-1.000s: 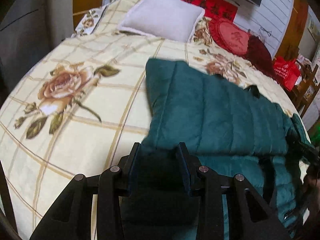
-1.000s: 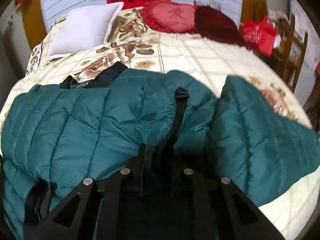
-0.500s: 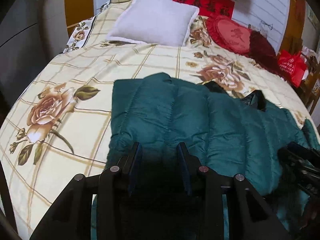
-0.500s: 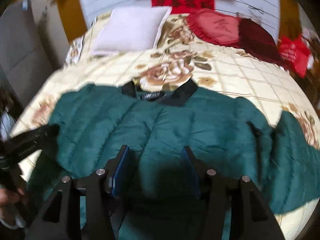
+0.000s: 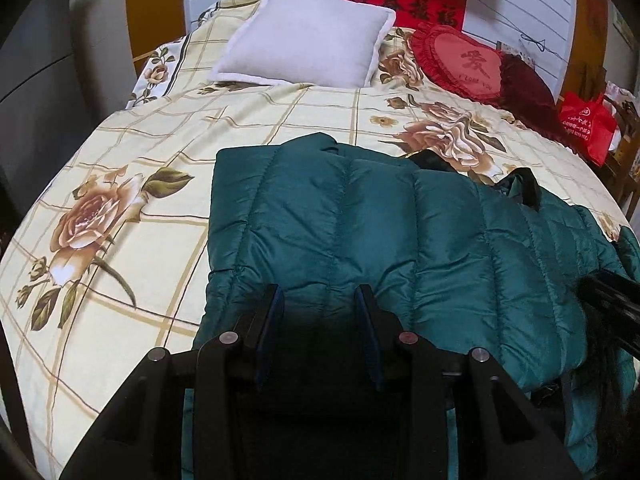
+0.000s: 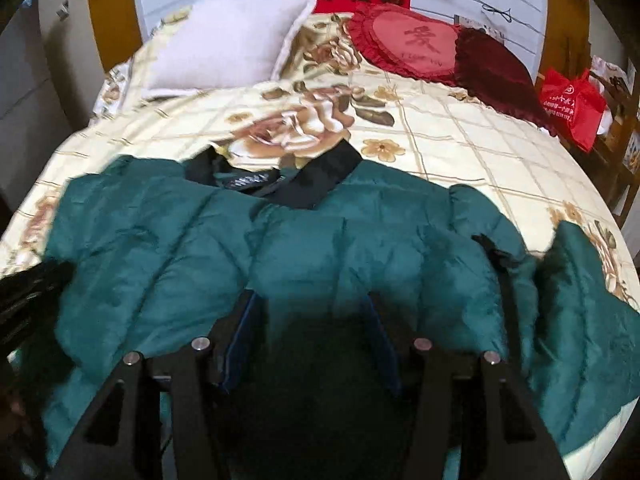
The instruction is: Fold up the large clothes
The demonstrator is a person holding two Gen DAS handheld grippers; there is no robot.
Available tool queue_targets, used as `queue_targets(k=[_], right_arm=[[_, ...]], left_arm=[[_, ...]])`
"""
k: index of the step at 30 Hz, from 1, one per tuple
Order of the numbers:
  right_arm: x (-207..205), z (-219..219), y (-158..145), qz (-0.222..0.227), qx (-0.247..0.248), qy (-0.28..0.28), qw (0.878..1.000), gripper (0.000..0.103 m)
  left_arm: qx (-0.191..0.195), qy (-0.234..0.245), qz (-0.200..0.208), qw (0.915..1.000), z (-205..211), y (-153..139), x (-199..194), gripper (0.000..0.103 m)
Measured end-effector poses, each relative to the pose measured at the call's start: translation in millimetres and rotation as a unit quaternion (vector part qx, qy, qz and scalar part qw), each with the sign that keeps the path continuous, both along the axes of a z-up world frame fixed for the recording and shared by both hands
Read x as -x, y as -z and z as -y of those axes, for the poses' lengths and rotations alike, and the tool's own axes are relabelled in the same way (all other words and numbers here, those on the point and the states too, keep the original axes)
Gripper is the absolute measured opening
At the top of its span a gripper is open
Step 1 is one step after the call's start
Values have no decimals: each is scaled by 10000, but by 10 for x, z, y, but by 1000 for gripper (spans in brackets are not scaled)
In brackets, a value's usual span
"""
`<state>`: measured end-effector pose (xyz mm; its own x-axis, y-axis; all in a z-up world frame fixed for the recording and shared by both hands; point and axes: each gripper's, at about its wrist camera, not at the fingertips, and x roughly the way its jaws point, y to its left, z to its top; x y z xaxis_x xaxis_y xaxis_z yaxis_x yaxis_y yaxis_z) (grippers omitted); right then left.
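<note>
Lying on the bed [image 5: 120, 300], the jacket [image 5: 360, 232] spreads beneath both half-parted jaws.

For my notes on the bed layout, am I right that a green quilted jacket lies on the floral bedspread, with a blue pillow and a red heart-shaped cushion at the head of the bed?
Not quite: the pillow is white, not blue, as the left wrist view shows. The rest holds: the green quilted jacket lies on the floral bedspread, and the red heart-shaped cushion sits at the head of the bed.
</note>
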<state>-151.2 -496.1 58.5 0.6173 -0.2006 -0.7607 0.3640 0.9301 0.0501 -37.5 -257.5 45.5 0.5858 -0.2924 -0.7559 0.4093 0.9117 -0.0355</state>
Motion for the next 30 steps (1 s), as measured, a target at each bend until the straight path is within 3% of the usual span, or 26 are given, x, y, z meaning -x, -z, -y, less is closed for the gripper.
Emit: queue_targets(k=[6,14,25,30], right_arm=[[368,-41,-26,-113,369,41,9992,57],[295,175,278,-263,271,205,9991,57],[564,147,-13,85,39,416,9991,59],[428,192,219,-464,38,374,9982,61]], left_arm=[[-3,-4,19,10000,-1,2,3,49],[-110,13,117,9999,25,39,22,49],[-152,7,148,9998,41,47,35,51],[-185,38,173,9997,46,41,44,52]])
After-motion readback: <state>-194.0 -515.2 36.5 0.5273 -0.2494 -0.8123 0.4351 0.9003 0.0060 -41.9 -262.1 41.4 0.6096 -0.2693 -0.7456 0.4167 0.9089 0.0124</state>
